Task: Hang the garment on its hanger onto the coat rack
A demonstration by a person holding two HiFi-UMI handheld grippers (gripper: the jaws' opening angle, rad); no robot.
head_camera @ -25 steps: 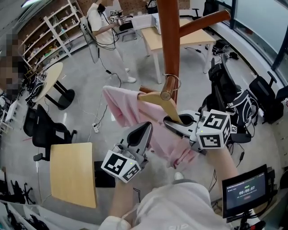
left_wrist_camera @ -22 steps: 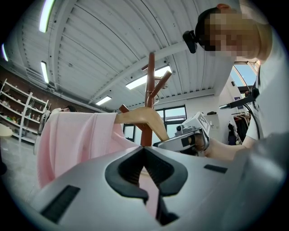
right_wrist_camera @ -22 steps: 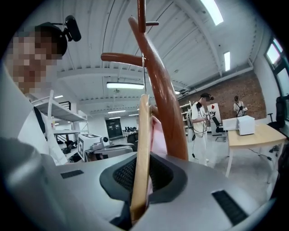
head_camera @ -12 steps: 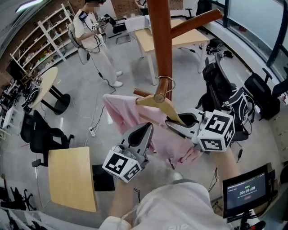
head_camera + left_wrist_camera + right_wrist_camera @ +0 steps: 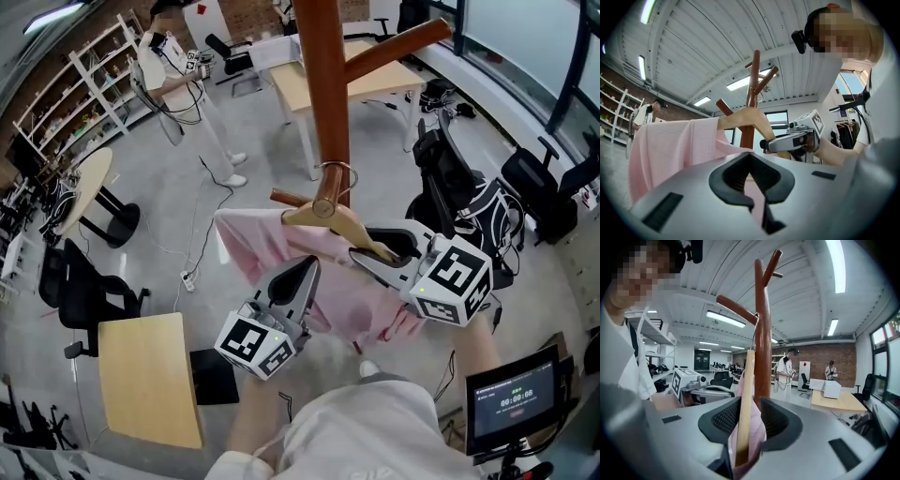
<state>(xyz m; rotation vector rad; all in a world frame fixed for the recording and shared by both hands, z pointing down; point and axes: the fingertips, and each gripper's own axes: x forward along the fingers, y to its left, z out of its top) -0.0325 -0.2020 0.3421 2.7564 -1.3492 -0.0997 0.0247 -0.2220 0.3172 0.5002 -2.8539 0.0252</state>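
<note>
In the head view, a tall reddish-brown wooden coat rack (image 5: 328,94) stands ahead. A pale wooden hanger (image 5: 349,223) with a wire hook (image 5: 339,171) hangs from one of its lower pegs (image 5: 291,199), carrying a pink garment of soft woven cloth (image 5: 267,246) that droops well clear of the floor. The left gripper (image 5: 305,270) is pressed into the lower cloth and the right gripper (image 5: 380,251) is set about the hanger's right arm. The garment is judged light and limp, likely to slide off if tugged. The stiff hanger is judged the surer place to be taken hold of, near its shoulder. In the left gripper view, the fingers (image 5: 729,171) are drawn narrow, with a strip of pink cloth seen between them. It appears to be pinched, below the hanger (image 5: 745,119) and the draped garment (image 5: 670,150). In the right gripper view, the fingers (image 5: 780,420) stand wide and have just been opening. The hanger's arm (image 5: 744,399) and a fold of the garment (image 5: 757,430) rise between them, near the left pad but not squeezed, with the rack's post (image 5: 761,333) just behind.
</note>
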